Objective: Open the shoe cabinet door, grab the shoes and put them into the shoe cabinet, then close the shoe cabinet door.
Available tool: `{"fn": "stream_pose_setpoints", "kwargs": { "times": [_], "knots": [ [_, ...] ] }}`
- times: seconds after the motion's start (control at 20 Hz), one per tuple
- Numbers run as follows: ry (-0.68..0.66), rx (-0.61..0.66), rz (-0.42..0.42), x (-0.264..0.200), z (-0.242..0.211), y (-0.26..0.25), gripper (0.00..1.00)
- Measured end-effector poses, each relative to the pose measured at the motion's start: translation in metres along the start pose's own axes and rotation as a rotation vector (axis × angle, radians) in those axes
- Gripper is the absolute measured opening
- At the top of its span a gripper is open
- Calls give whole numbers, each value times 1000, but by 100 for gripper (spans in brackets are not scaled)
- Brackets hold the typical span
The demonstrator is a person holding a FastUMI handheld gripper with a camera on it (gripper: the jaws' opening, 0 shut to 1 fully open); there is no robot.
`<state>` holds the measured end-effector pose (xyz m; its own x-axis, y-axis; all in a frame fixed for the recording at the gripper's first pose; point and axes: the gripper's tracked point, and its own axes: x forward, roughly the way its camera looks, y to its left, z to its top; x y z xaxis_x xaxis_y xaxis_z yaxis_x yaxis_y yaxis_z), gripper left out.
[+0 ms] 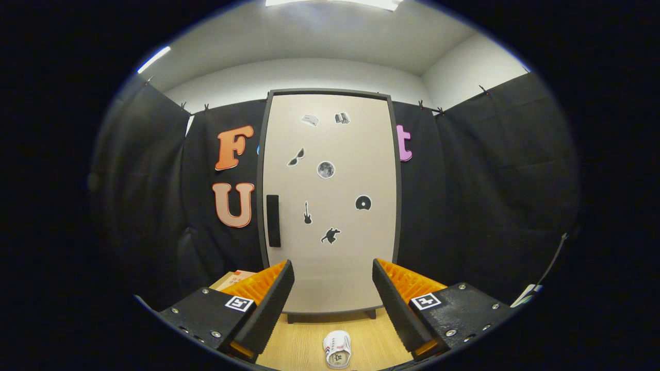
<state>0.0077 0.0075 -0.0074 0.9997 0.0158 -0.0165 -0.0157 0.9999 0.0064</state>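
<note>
While door's shut: tall beige shoe cabinet door (330, 206) w/ stickers is closed.
Handle: black vertical bar (273, 220), door's left edge; hook there, swing wide.
Tongs (333, 288): apart, empty.
Shoe: white sneaker (337, 349) on light wood bench (371, 340), below door.

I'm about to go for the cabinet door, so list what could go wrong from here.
1. The shoe lies on the wooden floor between the open gripper fingers and the shoe cabinet door; moving forward might knock it.
2. The handle is a slim vertical bar on the door's edge, off to one side of the fingers; a poorly aligned grip may slip.
3. The swinging door may sweep the shoe.
</note>
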Motion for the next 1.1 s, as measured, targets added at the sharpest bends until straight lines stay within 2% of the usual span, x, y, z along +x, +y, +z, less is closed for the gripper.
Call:
{"fn": "stream_pose_setpoints", "kwargs": {
  "times": [0.25,0.55,0.9,1.1],
  "knots": [
    [20,8,63,24,-8,28,95],
    [-3,14,159,86,-4,83,95],
    [-32,12,185,170,6,128,95],
    [-41,18,188,203,13,144,95]
  ]
}}
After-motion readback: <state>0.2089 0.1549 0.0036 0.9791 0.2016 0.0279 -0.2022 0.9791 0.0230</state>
